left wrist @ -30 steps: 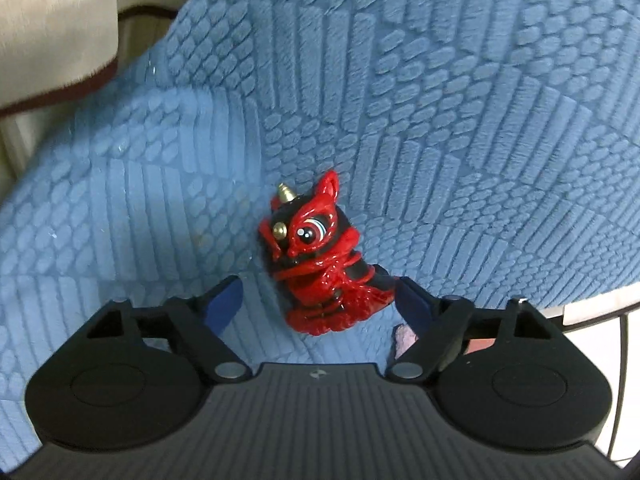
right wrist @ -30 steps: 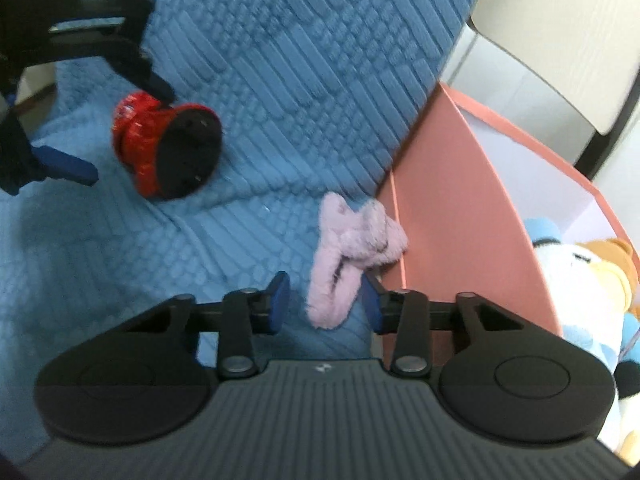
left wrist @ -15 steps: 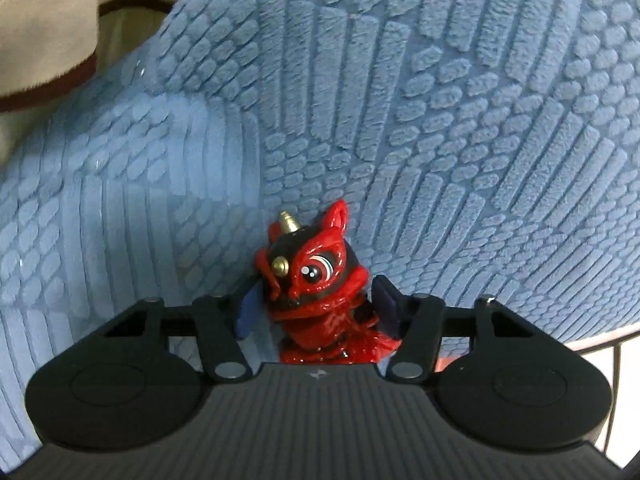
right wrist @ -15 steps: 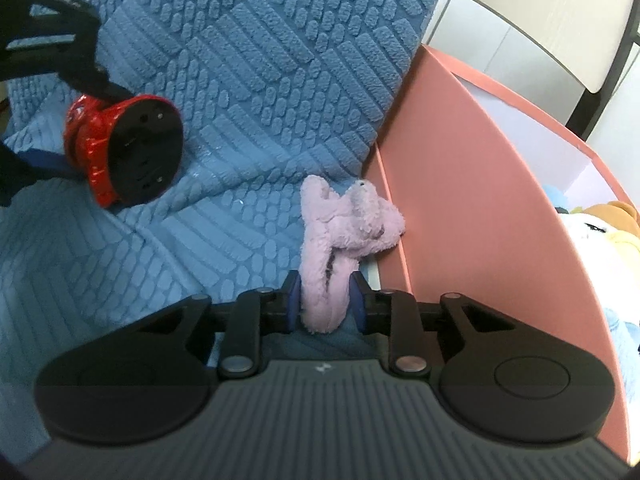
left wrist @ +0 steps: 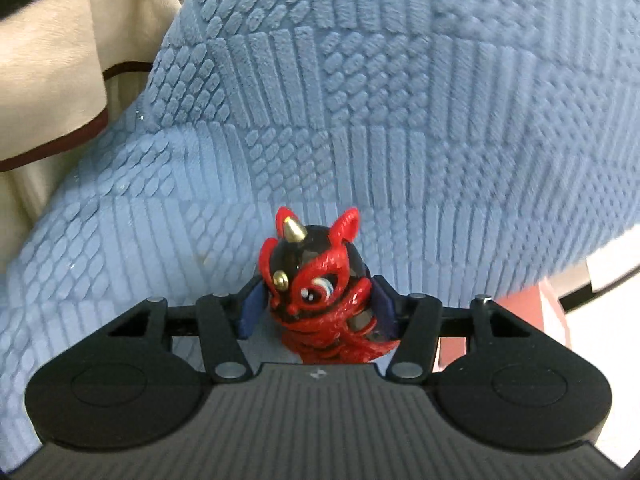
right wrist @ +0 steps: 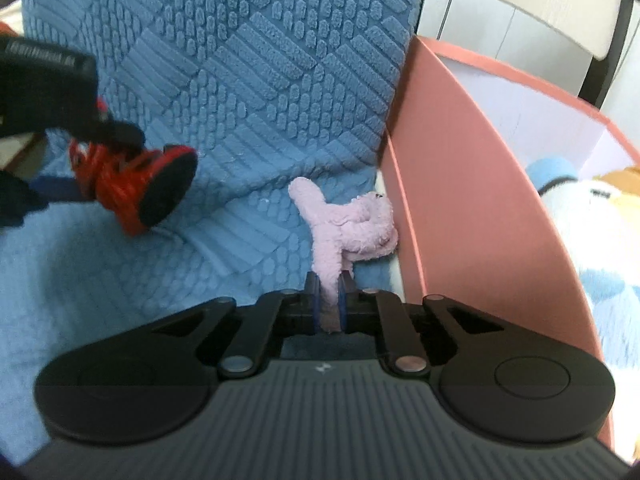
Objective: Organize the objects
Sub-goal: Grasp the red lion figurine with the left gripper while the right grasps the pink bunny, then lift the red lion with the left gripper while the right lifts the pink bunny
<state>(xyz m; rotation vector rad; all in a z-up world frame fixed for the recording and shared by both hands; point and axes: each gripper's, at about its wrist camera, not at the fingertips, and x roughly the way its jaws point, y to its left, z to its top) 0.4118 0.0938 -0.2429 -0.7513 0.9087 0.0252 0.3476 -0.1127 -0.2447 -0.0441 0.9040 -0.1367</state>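
Note:
My left gripper (left wrist: 318, 312) is shut on a red and black lion figurine (left wrist: 320, 280) with a gold horn, held just above the blue textured blanket (left wrist: 360, 120). The figurine also shows in the right wrist view (right wrist: 132, 184), base towards the camera, held by the left gripper (right wrist: 80, 152). My right gripper (right wrist: 329, 306) is shut on a pink plush toy (right wrist: 344, 224) that hangs out in front of the fingers, beside the pink storage box (right wrist: 460, 208).
The pink box stands at the right of the blanket (right wrist: 248, 80) and holds plush toys, a blue and white one (right wrist: 592, 232) among them. A beige cloth (left wrist: 48, 72) lies at the left. A chair (right wrist: 560, 0) stands behind the box.
The left gripper closed on the lion figurine and lifted it off the blanket. The right gripper closed on the pink plush toy and raised it beside the box.

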